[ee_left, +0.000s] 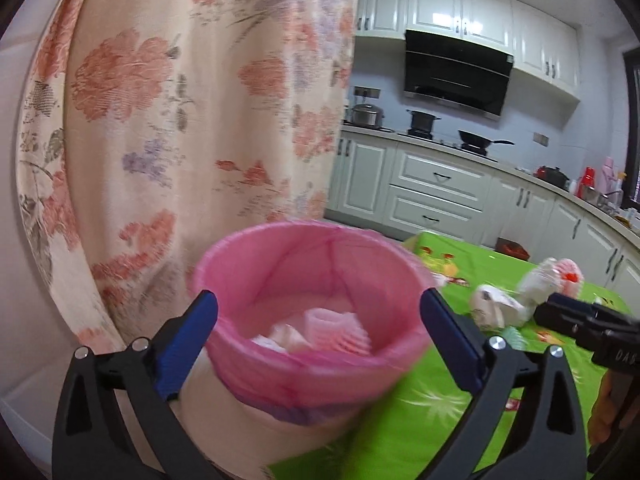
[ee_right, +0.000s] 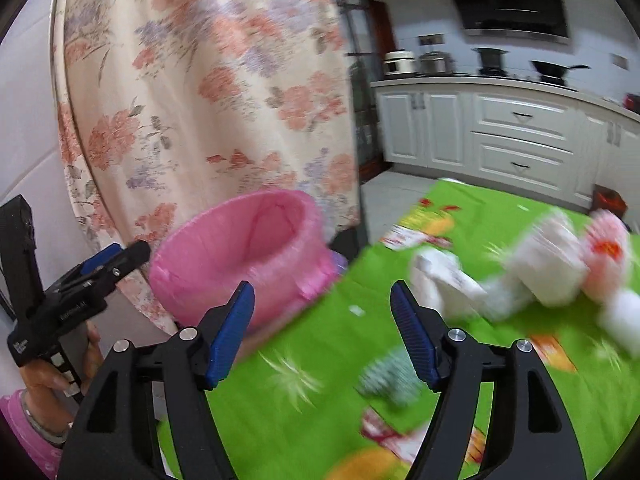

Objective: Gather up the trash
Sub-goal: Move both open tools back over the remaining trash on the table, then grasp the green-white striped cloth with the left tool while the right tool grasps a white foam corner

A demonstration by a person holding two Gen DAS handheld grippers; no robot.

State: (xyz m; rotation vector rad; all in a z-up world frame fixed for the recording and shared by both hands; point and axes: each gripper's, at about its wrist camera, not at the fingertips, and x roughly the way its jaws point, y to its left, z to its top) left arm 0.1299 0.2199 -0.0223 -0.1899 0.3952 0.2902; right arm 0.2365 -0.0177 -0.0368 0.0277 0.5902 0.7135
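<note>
A bin lined with a pink bag [ee_left: 312, 304] stands at the left edge of the green table [ee_left: 420, 420]; pink and white paper cups lie inside it [ee_left: 320, 332]. My left gripper [ee_left: 318, 332] is open, its jaws spread on either side of the bin's rim, holding nothing. My right gripper [ee_right: 322, 332] is open and empty above the green cloth, with the bin [ee_right: 240, 256] ahead to its left. A blurred pile of white and pink trash [ee_right: 540, 268] lies on the table to its right, also seen in the left wrist view [ee_left: 520, 296]. A small greenish paper cup [ee_right: 388, 376] lies near the right finger.
A floral curtain [ee_left: 180, 120] hangs right behind the bin. White kitchen cabinets [ee_left: 436, 188] with pots and a range hood [ee_left: 456, 72] stand beyond the table. The right gripper shows at the right of the left wrist view [ee_left: 592, 320]; the left gripper at the left of the right wrist view [ee_right: 92, 276].
</note>
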